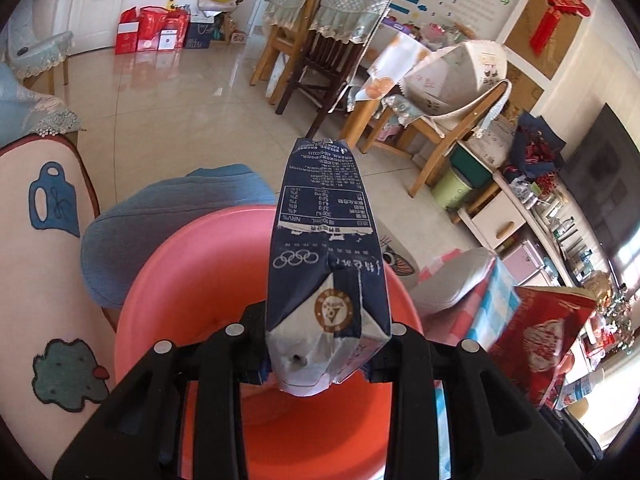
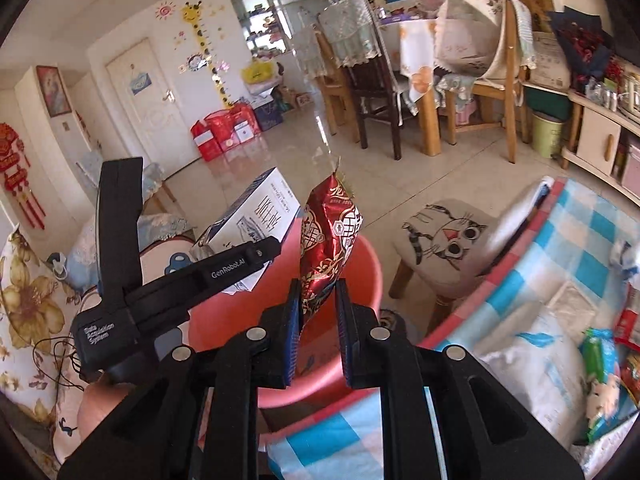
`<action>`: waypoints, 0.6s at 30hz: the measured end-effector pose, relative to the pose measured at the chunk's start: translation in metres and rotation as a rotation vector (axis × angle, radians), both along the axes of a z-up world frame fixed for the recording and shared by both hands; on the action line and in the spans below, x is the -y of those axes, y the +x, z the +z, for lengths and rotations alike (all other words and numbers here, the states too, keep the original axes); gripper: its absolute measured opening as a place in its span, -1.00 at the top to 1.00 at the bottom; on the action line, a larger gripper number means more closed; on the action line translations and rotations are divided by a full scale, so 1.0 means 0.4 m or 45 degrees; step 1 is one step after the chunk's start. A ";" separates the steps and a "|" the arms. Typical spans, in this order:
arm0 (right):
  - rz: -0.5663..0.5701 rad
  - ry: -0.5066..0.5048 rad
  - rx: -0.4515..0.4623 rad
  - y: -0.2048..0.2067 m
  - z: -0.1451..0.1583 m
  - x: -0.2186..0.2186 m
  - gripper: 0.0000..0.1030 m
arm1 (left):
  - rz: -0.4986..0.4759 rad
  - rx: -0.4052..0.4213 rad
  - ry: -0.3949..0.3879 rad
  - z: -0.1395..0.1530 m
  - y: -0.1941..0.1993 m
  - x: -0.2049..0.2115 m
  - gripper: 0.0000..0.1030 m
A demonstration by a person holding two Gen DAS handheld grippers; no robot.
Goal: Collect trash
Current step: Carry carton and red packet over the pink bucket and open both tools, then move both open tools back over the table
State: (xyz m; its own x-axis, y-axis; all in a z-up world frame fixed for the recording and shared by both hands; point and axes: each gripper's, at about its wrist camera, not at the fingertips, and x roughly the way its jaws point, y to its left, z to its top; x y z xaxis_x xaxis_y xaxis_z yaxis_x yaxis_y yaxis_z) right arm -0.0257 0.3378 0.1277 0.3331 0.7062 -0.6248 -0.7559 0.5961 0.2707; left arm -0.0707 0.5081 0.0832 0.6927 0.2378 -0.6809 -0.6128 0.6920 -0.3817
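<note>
My left gripper [image 1: 326, 320] is shut on a crumpled dark blue milk carton [image 1: 324, 236], which points away from the camera above a pink plastic basin [image 1: 188, 280]. In the right wrist view, my right gripper [image 2: 318, 292] is shut on the lower end of a red foil snack wrapper [image 2: 330, 232], which stands up between the pads. It hangs over the near side of the same basin [image 2: 370, 268]. To its left, the left gripper [image 2: 256, 258] holds the milk carton [image 2: 256, 210] above the basin's far side.
A stool with a cat-face cushion [image 2: 440, 236] stands just right of the basin. A table with a blue checked cloth [image 2: 584, 268] carries more snack packets [image 2: 600, 368]. A red bag [image 1: 548, 336] lies on it. A blue cushion [image 1: 160, 220] sits behind the basin, with dining chairs [image 1: 328, 48] further back.
</note>
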 end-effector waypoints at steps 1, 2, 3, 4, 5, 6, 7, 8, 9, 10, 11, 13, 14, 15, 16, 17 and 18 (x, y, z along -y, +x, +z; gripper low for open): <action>0.007 -0.020 -0.008 0.003 -0.013 -0.020 0.63 | 0.013 -0.012 -0.002 -0.005 0.001 -0.008 0.36; 0.005 -0.047 -0.007 0.006 -0.025 -0.039 0.63 | 0.025 -0.025 -0.002 -0.010 0.004 -0.017 0.30; -0.005 -0.071 0.002 0.001 -0.034 -0.052 0.63 | 0.031 -0.037 -0.002 -0.016 0.009 -0.021 0.22; -0.012 -0.083 0.005 -0.004 -0.041 -0.058 0.60 | 0.041 -0.042 0.004 -0.018 0.014 -0.020 -0.06; -0.023 -0.077 0.005 -0.009 -0.045 -0.056 0.42 | 0.067 -0.042 0.025 -0.019 0.011 -0.020 -0.31; -0.042 -0.063 0.009 -0.013 -0.044 -0.048 0.22 | 0.087 -0.038 0.045 -0.016 0.008 -0.020 -0.37; -0.065 -0.052 0.014 -0.016 -0.050 -0.034 -0.08 | 0.100 -0.032 0.066 -0.013 0.006 -0.016 -0.42; -0.087 -0.041 0.021 -0.019 -0.052 -0.016 -0.28 | 0.109 -0.024 0.081 -0.010 0.004 -0.013 -0.46; -0.109 -0.035 0.029 -0.023 -0.051 0.001 -0.34 | 0.119 -0.014 0.097 -0.006 0.003 -0.012 -0.48; -0.132 -0.035 0.038 -0.026 -0.052 0.022 -0.41 | 0.125 -0.006 0.109 -0.006 -0.001 -0.003 -0.50; -0.161 -0.038 0.048 -0.032 -0.050 0.040 -0.55 | 0.131 0.004 0.125 -0.003 -0.003 0.006 -0.51; -0.205 -0.032 0.064 -0.044 -0.047 0.086 -0.67 | 0.142 0.033 0.181 0.007 -0.003 0.024 -0.52; -0.222 -0.030 0.071 -0.051 -0.045 0.112 -0.69 | 0.145 0.049 0.211 0.013 -0.003 0.037 -0.53; -0.248 -0.035 0.081 -0.059 -0.043 0.133 -0.70 | 0.140 0.077 0.247 0.019 0.002 0.051 -0.54; -0.271 -0.041 0.092 -0.059 -0.043 0.154 -0.71 | 0.123 0.107 0.270 0.023 0.002 0.061 -0.58; -0.293 -0.042 0.101 -0.063 -0.040 0.176 -0.72 | 0.099 0.150 0.304 0.030 0.002 0.077 -0.62; -0.318 -0.036 0.108 -0.072 -0.040 0.199 -0.73 | 0.088 0.171 0.333 0.033 -0.002 0.090 -0.62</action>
